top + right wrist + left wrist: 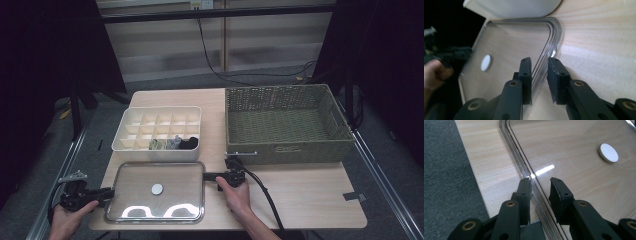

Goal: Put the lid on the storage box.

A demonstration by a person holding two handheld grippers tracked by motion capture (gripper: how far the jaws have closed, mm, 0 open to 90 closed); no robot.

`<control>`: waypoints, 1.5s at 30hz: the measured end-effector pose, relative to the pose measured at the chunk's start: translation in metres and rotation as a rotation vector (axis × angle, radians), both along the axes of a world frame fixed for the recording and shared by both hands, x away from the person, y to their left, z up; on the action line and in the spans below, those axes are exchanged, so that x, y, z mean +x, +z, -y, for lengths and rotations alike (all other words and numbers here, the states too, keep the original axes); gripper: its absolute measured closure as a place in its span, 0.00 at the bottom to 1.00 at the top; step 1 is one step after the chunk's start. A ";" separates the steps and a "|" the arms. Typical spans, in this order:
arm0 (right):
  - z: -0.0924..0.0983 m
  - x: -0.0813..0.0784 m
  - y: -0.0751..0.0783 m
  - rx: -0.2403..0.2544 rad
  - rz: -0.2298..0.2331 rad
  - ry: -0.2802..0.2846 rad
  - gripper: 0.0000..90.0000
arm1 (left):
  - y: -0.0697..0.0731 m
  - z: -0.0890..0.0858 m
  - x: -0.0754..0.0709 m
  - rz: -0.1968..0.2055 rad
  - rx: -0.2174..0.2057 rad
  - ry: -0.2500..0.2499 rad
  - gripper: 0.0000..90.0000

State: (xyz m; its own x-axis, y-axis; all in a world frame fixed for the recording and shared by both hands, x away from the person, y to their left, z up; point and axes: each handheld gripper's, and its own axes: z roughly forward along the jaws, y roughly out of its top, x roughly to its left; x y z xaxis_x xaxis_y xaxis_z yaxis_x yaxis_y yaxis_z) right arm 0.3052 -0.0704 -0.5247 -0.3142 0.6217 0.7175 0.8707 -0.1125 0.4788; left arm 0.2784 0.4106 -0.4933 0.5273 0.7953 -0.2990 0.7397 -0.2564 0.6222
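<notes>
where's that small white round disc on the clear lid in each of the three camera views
High view: white disc at the middle of the clear lid, low centre-left.
Left gripper view: disc upper right, beyond the tongs.
Right gripper view: disc left of centre, left of the tongs.
Shared landmark: the lid's raised rim.

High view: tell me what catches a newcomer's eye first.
A clear lid lies flat at the table's near edge, with the left tongs and right tongs at its opposite ends. Behind it stands a white divided box, and to the right an empty green woven basket.
</notes>
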 end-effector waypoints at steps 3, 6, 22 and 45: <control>0.002 -0.004 -0.004 0.050 -0.041 -0.045 0.83 | 0.000 -0.001 0.000 -0.002 -0.006 -0.005 0.78; 0.002 -0.005 -0.006 0.080 -0.065 -0.077 0.83 | -0.001 -0.001 0.000 0.005 -0.003 -0.007 0.78; -0.004 -0.008 -0.012 0.165 -0.143 -0.072 0.84 | 0.000 -0.001 0.001 -0.009 -0.011 -0.006 0.78; -0.011 0.006 -0.001 0.154 0.030 0.239 0.74 | 0.000 -0.003 0.005 -0.024 -0.019 -0.036 0.78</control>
